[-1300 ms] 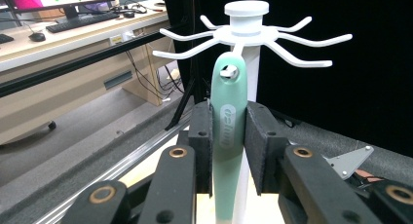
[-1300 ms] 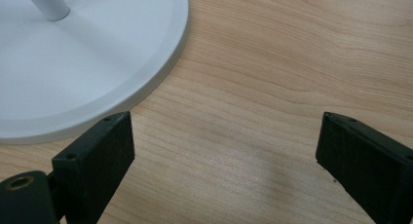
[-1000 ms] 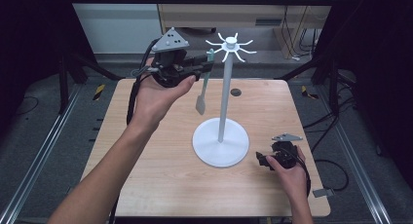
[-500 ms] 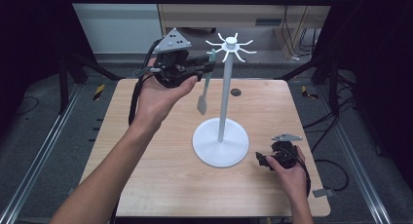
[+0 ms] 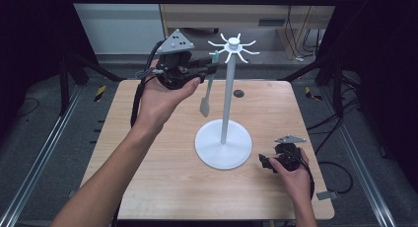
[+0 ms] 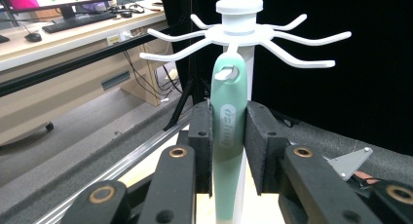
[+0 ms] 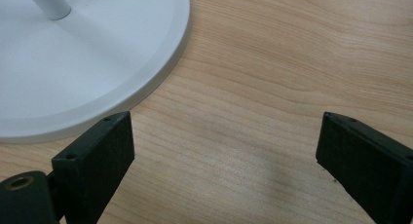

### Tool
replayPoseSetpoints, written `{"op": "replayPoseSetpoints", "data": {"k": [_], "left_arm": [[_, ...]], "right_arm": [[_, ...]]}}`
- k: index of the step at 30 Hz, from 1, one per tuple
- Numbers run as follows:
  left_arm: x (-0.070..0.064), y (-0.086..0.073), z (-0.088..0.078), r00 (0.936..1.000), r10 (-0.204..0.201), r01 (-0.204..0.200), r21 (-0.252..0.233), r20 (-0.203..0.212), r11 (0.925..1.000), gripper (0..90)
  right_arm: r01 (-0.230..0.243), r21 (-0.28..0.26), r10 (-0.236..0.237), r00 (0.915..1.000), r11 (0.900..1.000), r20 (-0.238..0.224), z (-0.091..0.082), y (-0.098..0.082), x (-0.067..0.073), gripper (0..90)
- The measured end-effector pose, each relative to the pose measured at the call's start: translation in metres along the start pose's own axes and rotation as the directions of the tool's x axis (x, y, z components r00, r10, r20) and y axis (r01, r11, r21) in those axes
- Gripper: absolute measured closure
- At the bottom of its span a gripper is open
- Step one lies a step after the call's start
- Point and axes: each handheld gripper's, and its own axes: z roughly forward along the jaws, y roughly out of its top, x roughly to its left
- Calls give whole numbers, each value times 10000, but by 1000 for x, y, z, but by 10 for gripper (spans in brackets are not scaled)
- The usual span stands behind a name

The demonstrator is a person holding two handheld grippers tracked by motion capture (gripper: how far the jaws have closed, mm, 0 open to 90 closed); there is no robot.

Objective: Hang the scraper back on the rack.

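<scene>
Bright overhead light; dark surroundings; soft shadows on table (image 5: 172,172); slight blur.

Mint-green spatula (image 6: 228,131), white rack (image 5: 227,89)

The black two-jaw tongs (image 7: 226,160) stand wide apart over the pale wooden counter (image 7: 272,78), the left jaw just beside the round white stand base (image 7: 97,63).

The stand (image 5: 223,148) sits mid-table (image 5: 148,187), left tool (image 5: 213,63) raised beside its top, right tool (image 5: 264,161) beside its base.
</scene>
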Motion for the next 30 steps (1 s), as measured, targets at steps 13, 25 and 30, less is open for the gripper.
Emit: {"op": "replayPoseSetpoints", "data": {"k": [13, 25, 30], "left_arm": [[2, -3, -2, 9999, -120, 120, -120, 17, 9999, 740], [1, -4, -5, 9999, -129, 127, -402, -42, 9991, 716], [1, -3, -14, 9998, -60, 48, -599, -190, 9982, 674]], "right_arm": [[23, 15, -23, 10000, 10000, -1, 0, 0, 0, 73], [8, -4, -8, 10000, 10000, -2, 0, 0, 0, 73], [47, -10, -47, 10000, 10000, 17, 0, 0, 0, 73]]}}
